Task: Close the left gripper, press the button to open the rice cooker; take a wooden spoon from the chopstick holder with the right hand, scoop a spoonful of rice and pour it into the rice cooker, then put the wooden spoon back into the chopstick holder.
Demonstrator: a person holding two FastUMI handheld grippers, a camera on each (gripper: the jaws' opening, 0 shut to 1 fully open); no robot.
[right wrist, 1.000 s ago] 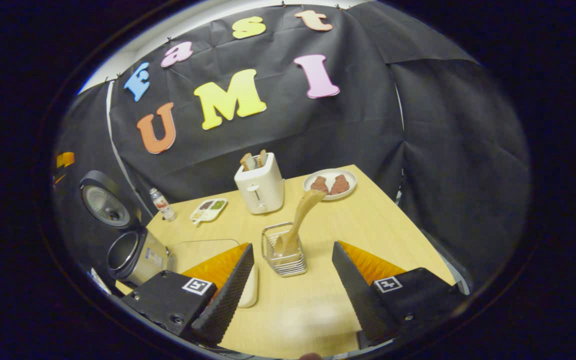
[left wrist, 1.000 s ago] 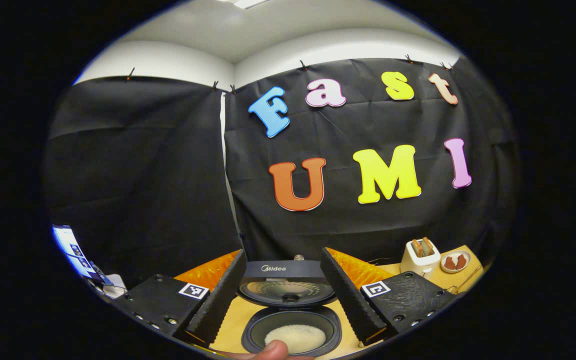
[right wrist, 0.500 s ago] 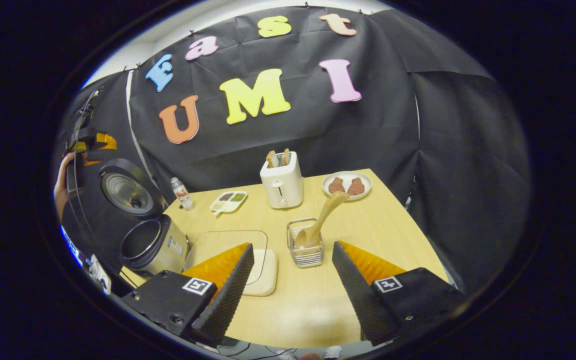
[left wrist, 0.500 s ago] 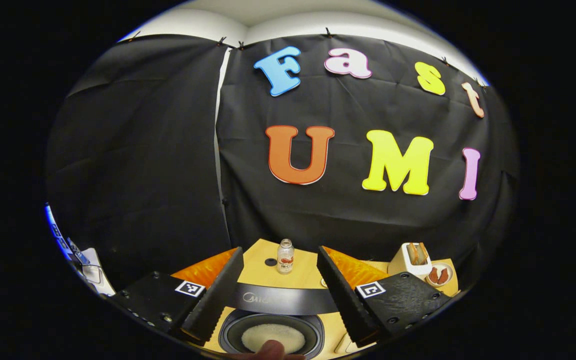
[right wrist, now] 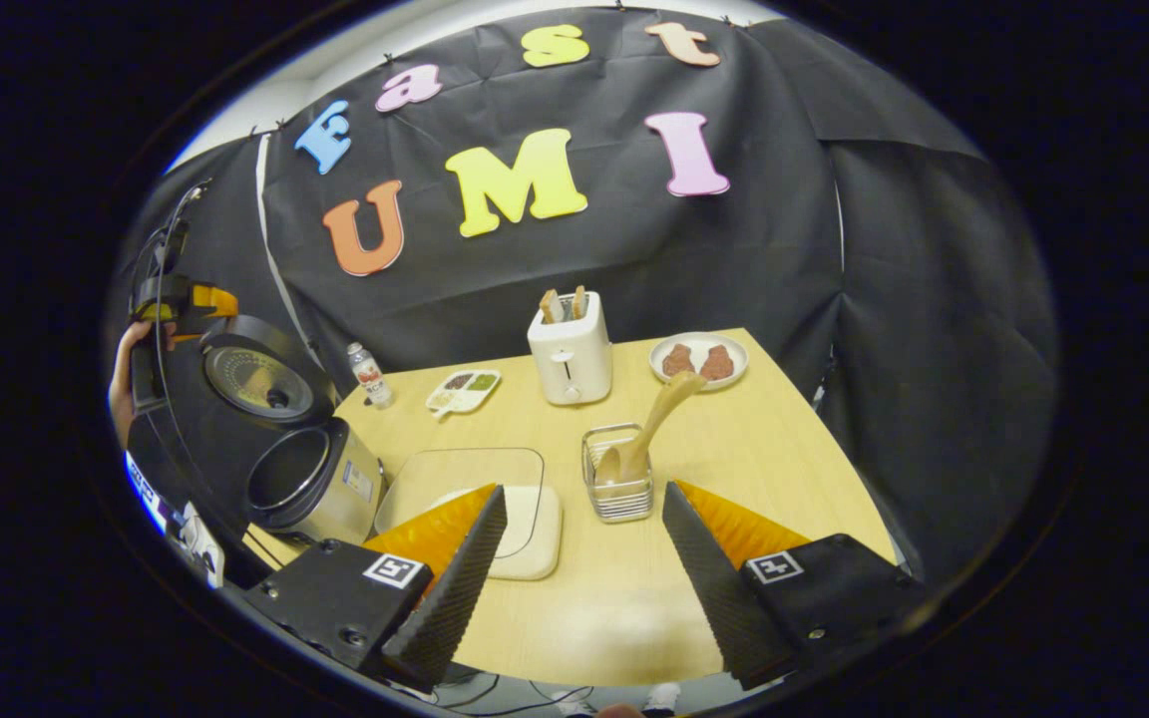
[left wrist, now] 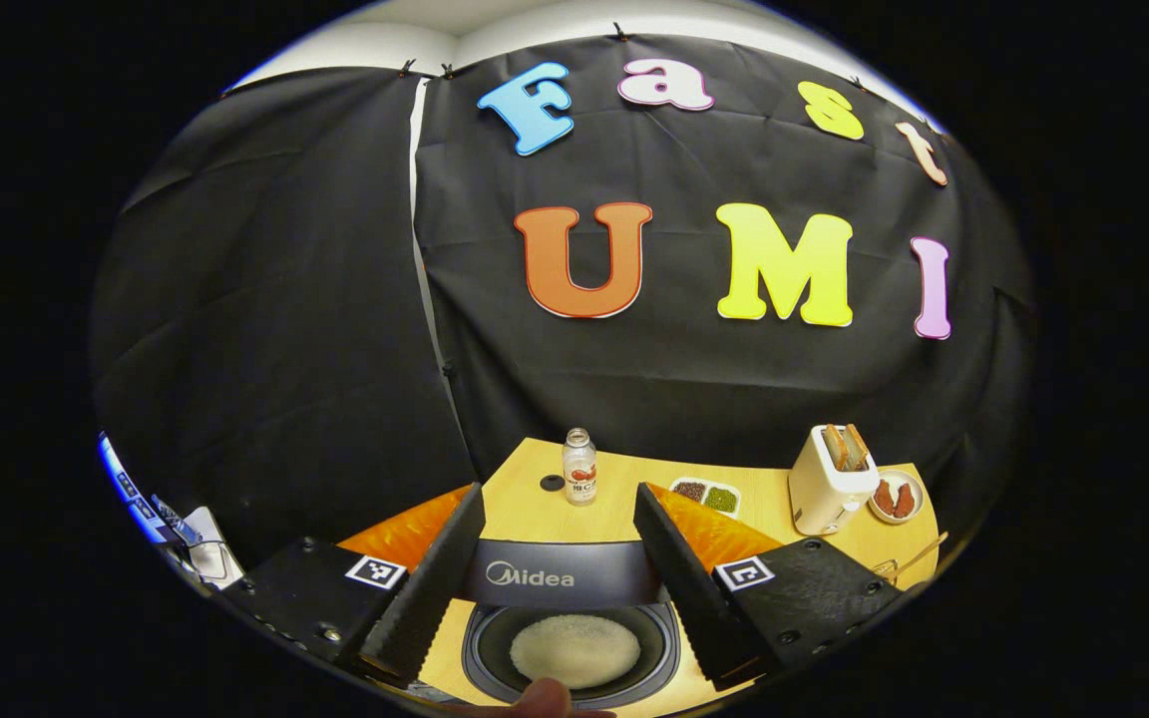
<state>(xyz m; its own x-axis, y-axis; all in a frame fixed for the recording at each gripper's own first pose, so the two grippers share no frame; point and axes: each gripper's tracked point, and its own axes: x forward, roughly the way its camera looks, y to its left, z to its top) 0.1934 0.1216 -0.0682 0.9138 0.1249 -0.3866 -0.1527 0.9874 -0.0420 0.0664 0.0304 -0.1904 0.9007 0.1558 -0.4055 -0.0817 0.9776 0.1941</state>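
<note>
In the left gripper view the rice cooker (left wrist: 574,648) lies right below, its lid (left wrist: 560,576) standing up and white rice in its pot. My left gripper (left wrist: 560,496) hovers above it, open and holding nothing. In the right gripper view the same cooker (right wrist: 310,479) stands open at the table's left edge, with the left gripper (right wrist: 176,299) and a hand above its lid. The wooden spoon (right wrist: 649,424) leans in the wire chopstick holder (right wrist: 619,489) at mid-table. My right gripper (right wrist: 584,494) is open, just short of the holder.
A white rice box with a clear lid (right wrist: 495,499) sits between cooker and holder. Farther back stand a toaster (right wrist: 570,349), a plate of food (right wrist: 699,359), a divided dish (right wrist: 463,389) and a small bottle (right wrist: 367,374). The table's right and near edges drop off.
The left gripper has drawn back and tipped, so the cooker's lid now shows edge-on. The right gripper has backed away from the holder; the spoon stays in it.
</note>
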